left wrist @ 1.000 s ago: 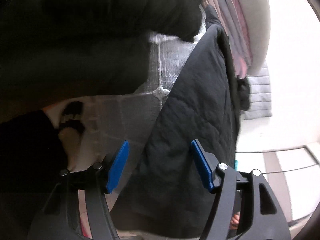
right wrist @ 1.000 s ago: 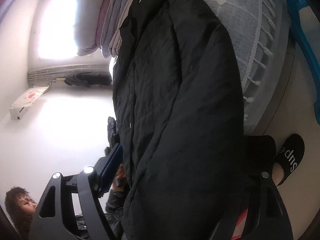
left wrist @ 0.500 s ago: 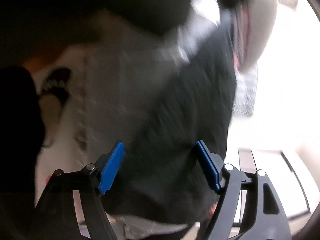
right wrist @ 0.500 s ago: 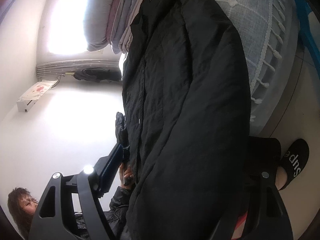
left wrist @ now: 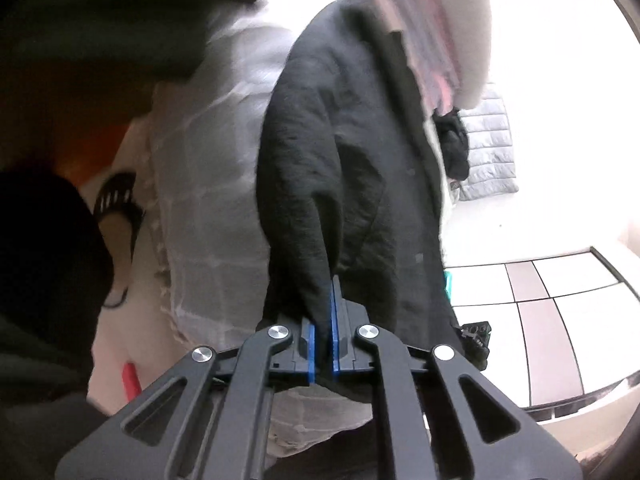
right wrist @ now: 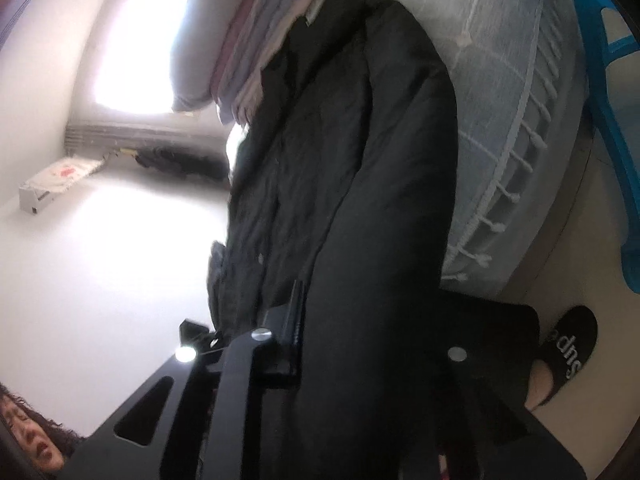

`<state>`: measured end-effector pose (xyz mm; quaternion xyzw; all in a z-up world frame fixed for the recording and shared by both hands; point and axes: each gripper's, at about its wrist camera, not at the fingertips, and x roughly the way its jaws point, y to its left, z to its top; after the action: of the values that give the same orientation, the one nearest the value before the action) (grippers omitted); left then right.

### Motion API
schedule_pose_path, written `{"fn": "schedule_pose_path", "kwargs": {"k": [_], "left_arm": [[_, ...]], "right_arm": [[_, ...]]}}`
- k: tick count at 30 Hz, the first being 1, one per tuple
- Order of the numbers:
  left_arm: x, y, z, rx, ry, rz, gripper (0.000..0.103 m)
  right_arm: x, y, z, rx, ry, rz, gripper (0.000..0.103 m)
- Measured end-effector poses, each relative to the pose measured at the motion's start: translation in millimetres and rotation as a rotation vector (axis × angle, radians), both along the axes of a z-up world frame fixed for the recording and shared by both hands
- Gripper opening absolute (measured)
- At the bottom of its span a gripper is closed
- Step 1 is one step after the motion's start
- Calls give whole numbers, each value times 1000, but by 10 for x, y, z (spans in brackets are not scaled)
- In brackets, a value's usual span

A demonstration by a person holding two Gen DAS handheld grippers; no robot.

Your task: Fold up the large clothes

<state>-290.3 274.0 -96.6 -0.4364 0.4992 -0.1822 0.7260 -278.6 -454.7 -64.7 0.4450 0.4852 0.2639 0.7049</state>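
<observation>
Grippers clamped on the coat hem, ready to carry the fold

Both grippers hold the black coat [left wrist: 352, 152], which lies lengthwise on the bed's grey checked cover [left wrist: 216, 216], its far end up against a stack of folded clothes [right wrist: 256, 52] by the bright window. That long, padded body is the main thing to manage: it looks heavy and soft, so I judge it will sag between two hold points unless both are lifted together and kept level.

In the left wrist view, the left gripper [left wrist: 323, 340] has its blue pads pressed together on a pinched ridge of the coat's near edge, the fabric rising out of the jaws in a narrow peak. The right gripper [right wrist: 360, 320] is mostly buried under the coat; one finger shows pressed against the dark cloth and the jaws appear closed on a thick fold of it, though the far finger is hidden.

To do the fold well, the near edge should probably travel up and over toward the collar end, both hands at the same pace, so the hem lands square instead of skewed. The left pinch looks thin, so a slow lift guards against slipping

A slipper [right wrist: 568, 348] on the floor beside the bed stays clear of the work
</observation>
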Motion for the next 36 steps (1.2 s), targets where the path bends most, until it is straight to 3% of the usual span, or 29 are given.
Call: {"fn": "schedule_pose_path", "kwargs": {"k": [8, 18, 22, 30, 36], "left_arm": [[22, -123, 1133, 29, -228, -21, 4], [-400, -321, 1651, 3, -340, -70, 3], [-668, -205, 1688, 3, -332, -64, 3], [-729, 105, 975, -61, -179, -11, 3], [-569, 153, 1086, -118, -224, 6, 3]], "right_arm": [[-75, -11, 285, 177, -146, -67, 14], [-599, -161, 769, 286, -275, -86, 14], [-896, -296, 803, 280, -281, -114, 14], [-991, -414, 75, 344, -121, -176, 14], [-923, -458, 94, 446, -183, -202, 14]]}}
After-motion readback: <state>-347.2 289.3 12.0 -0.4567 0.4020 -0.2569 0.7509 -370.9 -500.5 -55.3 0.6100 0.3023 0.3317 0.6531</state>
